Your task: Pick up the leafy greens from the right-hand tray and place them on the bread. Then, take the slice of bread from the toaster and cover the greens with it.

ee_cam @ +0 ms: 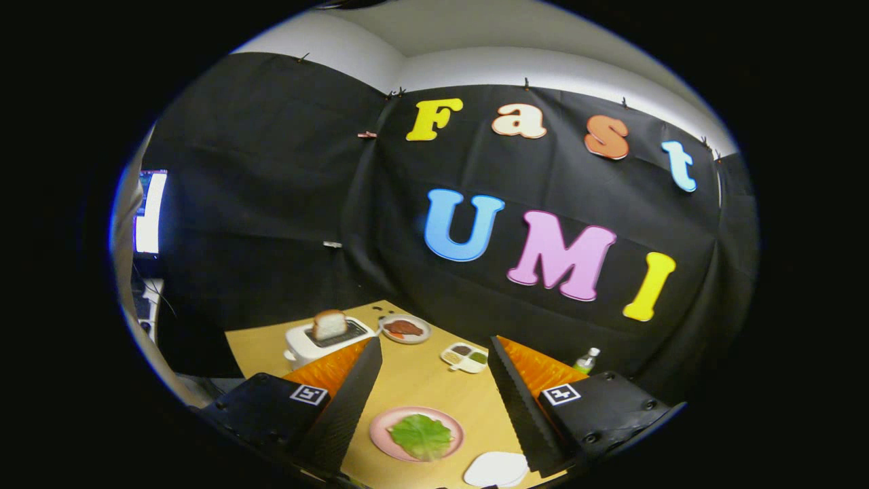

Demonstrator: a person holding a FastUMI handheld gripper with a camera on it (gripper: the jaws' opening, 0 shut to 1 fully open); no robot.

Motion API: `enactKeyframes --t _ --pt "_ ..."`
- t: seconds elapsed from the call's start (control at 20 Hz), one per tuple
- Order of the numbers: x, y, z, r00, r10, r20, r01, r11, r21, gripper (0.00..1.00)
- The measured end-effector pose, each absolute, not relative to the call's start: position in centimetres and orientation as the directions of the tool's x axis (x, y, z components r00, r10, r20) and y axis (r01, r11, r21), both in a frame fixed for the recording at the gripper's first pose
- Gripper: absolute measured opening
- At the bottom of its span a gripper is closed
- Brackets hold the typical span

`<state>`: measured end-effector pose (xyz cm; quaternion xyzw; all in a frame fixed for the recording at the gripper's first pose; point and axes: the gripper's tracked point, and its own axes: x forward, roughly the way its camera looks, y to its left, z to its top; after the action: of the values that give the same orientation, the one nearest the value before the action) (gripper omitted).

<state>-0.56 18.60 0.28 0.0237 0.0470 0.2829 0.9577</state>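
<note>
Lettuce [421, 435] lies flat on a pink plate [380, 424] on the wooden desk [414, 380], between the two fingers of the hand-held gripper [434, 360] and low beneath them; whether bread sits under the leaf cannot be told. The hand-held gripper hangs above the desk with its fingers spread wide, holding nothing. Beyond the left finger stands a white toaster [302, 343] with a slice of bread [329, 324] sticking up from its slot. Just beside the toaster is a round dish [404, 329] with dark reddish food. A small divided tray [464, 357] rests ahead of the fingers. A white tray [497, 468] lies near the right finger, and a small bottle [587, 360] stands beyond it.
</note>
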Motion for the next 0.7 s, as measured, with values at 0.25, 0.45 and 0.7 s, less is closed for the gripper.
enactKeyframes --t 0.25,0.45,0.7 --pt "3.7 28.4 2.6 0.762 0.634 -0.133 -0.592 0.764 0.255 0.98" --pt "6.2 37.2 0.1 0.695 0.681 -0.232 -0.611 0.729 0.308 0.98" --pt "7.9 47.0 -7.1 0.617 0.667 -0.418 -0.519 0.744 0.421 0.97"
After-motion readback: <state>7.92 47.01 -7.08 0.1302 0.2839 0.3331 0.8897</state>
